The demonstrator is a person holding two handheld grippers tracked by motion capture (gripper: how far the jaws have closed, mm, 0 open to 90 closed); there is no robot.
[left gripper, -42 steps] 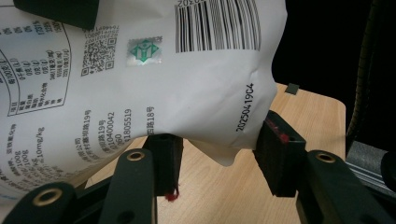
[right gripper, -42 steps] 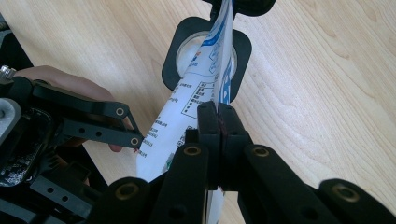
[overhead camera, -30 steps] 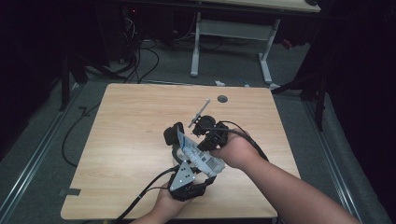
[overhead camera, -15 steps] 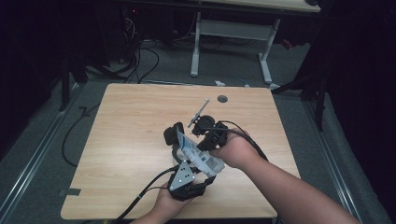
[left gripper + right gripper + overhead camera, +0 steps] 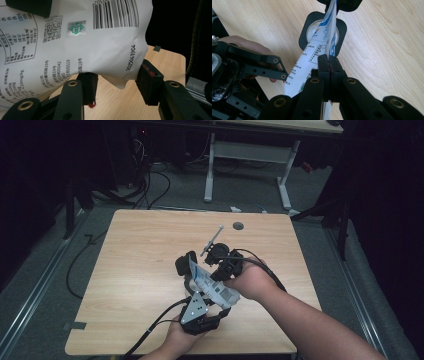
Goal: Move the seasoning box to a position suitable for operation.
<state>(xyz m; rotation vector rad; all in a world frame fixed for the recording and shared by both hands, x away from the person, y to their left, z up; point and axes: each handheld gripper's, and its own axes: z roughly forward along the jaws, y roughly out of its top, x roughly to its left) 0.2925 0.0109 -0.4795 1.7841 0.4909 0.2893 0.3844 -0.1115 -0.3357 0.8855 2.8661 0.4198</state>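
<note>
**White pouch held between both grippers above the table**

I see the right gripper [image 5: 329, 62] with its jaws pressed together on the edge of a white printed pouch [image 5: 82, 42], barcode and small print facing the left gripper view. In the high view the pouch [image 5: 212, 287] hangs above the table [image 5: 135, 255], a little toward 5 o'clock of its centre. My left gripper [image 5: 116, 83] has its jaws apart, one on each side of the pouch's lower corner; I cannot tell whether the pads touch it. Below the pouch, in the right gripper view, a black square-edged holder with a pale round inside [image 5: 312, 31] lies on the wood. A thin grey rod [image 5: 212, 240] angles toward 1 o'clock from the right gripper.
</note>
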